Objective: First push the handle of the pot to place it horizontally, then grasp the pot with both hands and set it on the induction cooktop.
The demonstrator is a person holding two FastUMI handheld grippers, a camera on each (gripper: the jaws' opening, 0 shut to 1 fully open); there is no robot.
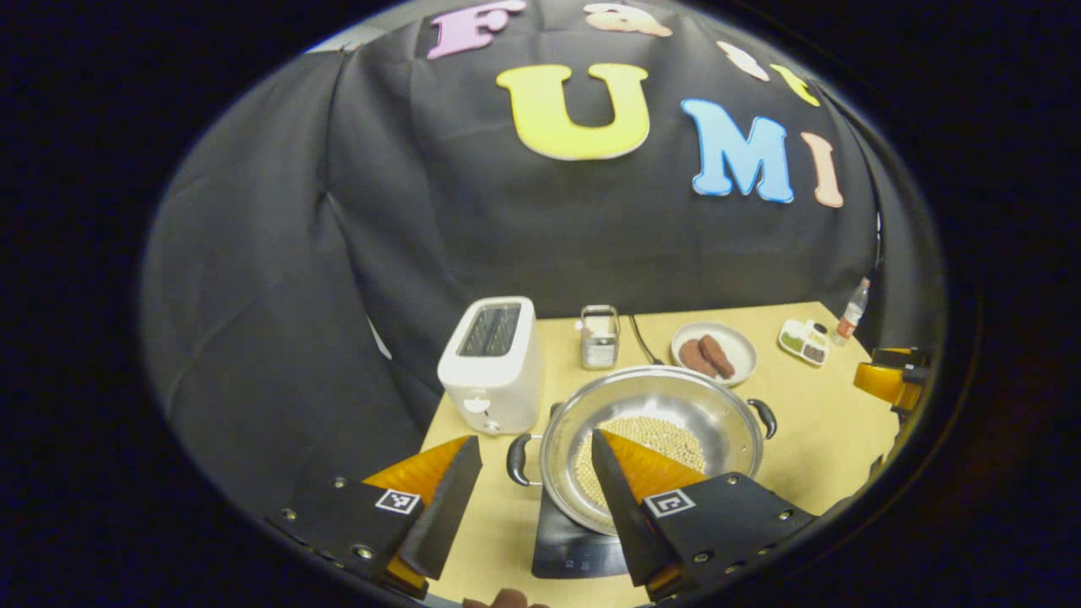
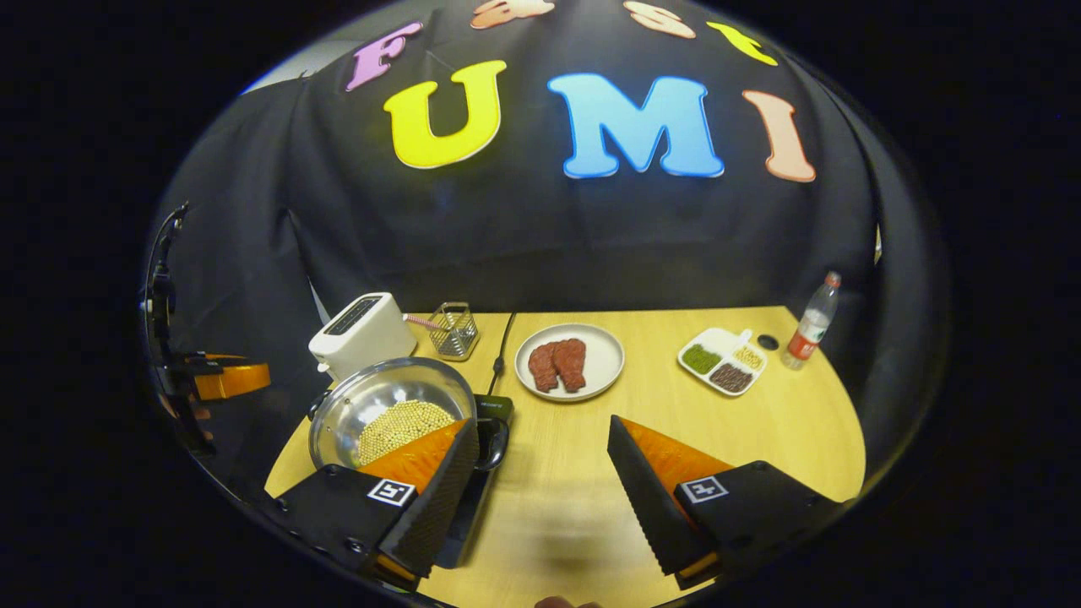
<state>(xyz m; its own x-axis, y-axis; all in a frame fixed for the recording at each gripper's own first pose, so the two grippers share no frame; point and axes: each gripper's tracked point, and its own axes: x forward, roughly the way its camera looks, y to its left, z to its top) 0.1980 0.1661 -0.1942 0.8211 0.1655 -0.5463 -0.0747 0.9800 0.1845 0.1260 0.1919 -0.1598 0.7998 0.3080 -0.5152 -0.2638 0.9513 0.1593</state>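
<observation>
1. Your left gripper point(image 1: 528, 481) hangs above the near left part of the surface point(image 1: 828, 431), its jaws wide apart and holding nothing.
2. In the left gripper view, its left finger sits over bare wood beside the pot's left handle point(image 1: 517, 460), and its right finger overlaps the pot's near rim.
3. Your right gripper point(image 2: 540, 460) hangs over the middle of the surface, jaws also spread open and empty.
4. In the right gripper view, its left finger overlaps the pot's point(image 2: 390, 412) right edge, next to the right handle point(image 2: 494, 443); its right finger is over bare wood.
5. The pot point(image 1: 650, 439) is a shiny steel one with a layer of pale beans point(image 1: 642, 452) in the bottom.
6. It rests on the dark induction cooktop point(image 1: 574, 549), whose near corner and control strip stick out below it.
7. Its two dark handles point out to the left and right, roughly level across the left gripper view.
8. A white toaster point(image 1: 494, 363) stands just beside the pot on its far left.
9. Behind the pot stands a small wire basket point(image 1: 599, 336).
10. A plate with two pieces of meat point(image 2: 567, 361) lies to the right of the pot.
11. Further right lie a divided tray of grains point(image 2: 723, 359) and a plastic bottle point(image 2: 811, 321).
</observation>
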